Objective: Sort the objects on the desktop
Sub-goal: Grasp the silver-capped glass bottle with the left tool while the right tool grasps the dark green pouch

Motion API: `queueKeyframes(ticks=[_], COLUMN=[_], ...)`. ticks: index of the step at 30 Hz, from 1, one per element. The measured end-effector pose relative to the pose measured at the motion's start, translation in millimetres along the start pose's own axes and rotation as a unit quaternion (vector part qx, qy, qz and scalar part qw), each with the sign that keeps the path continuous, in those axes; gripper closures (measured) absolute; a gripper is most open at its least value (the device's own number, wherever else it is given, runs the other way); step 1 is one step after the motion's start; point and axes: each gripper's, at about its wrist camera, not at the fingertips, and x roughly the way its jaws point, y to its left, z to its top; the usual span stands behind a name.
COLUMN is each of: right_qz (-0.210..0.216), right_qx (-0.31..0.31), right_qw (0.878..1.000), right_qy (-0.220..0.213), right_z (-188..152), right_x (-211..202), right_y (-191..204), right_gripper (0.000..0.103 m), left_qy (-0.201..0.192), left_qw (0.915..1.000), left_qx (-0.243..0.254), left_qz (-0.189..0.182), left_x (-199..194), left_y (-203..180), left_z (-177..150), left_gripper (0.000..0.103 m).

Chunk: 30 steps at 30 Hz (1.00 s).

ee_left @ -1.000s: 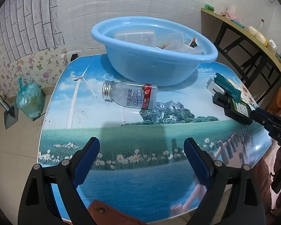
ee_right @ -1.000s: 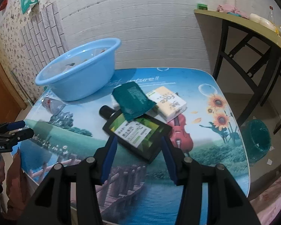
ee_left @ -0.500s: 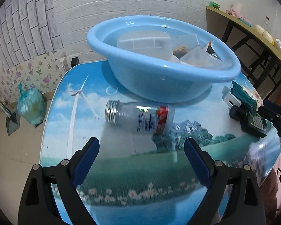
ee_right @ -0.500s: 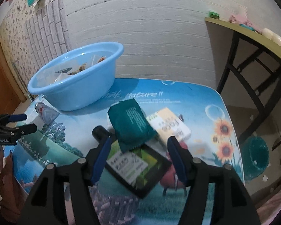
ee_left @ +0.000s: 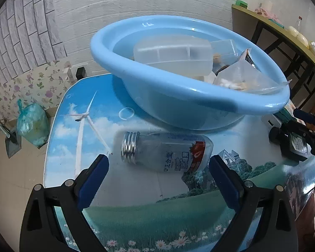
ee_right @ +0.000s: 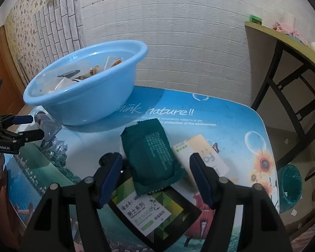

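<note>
Left gripper (ee_left: 158, 169) spread wide, empty, fingers flanking clear glass bottle (ee_left: 166, 152) lying on side near table's (ee_left: 136, 210) left edge, threaded neck pointing left; wide spread suits grasp across bottle body. Bottle just beside blue basin (ee_left: 178, 103), apart from rim. Basin near table's far edge already holds clear plastic box (ee_left: 172, 55) and snack bags, likely the sorting target.

Right gripper (ee_right: 155, 176) also wide, empty, hanging over green packet (ee_right: 151, 155), which overlaps black boxed item (ee_right: 157, 216); cream tissue pack (ee_right: 199, 157) just beside. Likely next pick: packet on top.
</note>
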Motion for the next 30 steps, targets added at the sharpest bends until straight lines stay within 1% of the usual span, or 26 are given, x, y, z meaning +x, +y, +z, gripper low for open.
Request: queueKeyframes(ticks=[7, 13, 17, 19, 20, 22, 24, 26, 27, 30], right_qz=[0.005, 0.012, 0.017, 0.020, 0.021, 0.023, 0.024, 0.035, 0.040, 0.034], right_qx=[-0.002, -0.008, -0.005, -0.002, -0.002, -0.003, -0.005, -0.002, 0.000, 0.000], right_qw=[1.000, 1.000, 1.000, 1.000, 1.000, 1.000, 1.000, 0.999, 0.999, 0.999], right_qy=[0.005, 0.009, 0.009, 0.011, 0.011, 0.011, 0.010, 0.011, 0.012, 0.011], right_z=[2.5, 0.4, 0.5, 0.2, 0.1, 0.2, -0.1, -0.3, -0.5, -1.4], right_x=[4.6, 7.1, 8.2, 8.7, 8.9, 8.8, 8.5, 8.0, 7.6, 6.0], right_y=[-1.3, 2.1, 0.3, -0.3, -0.2, 0.9, 1.4, 1.3, 1.2, 3.1], right_gripper=[0.037, 0.037, 0.037, 0.037, 0.037, 0.037, 0.041, 0.054, 0.055, 0.056], left_qy=[0.005, 0.008, 0.004, -0.003, -0.004, -0.003, -0.003, -0.004, -0.006, -0.005], left_qw=[1.0000, 0.9998, 0.9998, 0.9999, 0.9999, 0.9998, 0.9998, 0.9998, 0.9998, 0.9997], left_qx=[0.007, -0.009, -0.007, -0.008, -0.009, -0.010, -0.006, -0.004, -0.004, -0.006], left_qz=[-0.001, -0.013, -0.018, -0.013, -0.014, -0.018, -0.017, -0.019, -0.019, -0.022], left_x=[8.1, 15.7, 14.4, 12.3, 11.4, 10.9, 9.8, 8.0, 6.3, 3.0], left_y=[-2.8, -0.4, -0.9, -0.8, -1.2, -1.7, -3.6, -4.8, -5.9, -6.4], left_z=[4.0, 4.6, 3.5, 2.7, 2.7, 2.6, 2.1, 0.9, 0.1, -2.1], left_gripper=[0.006, 0.006, 0.006, 0.011, 0.016, 0.017, 0.018, 0.018, 0.018, 0.018])
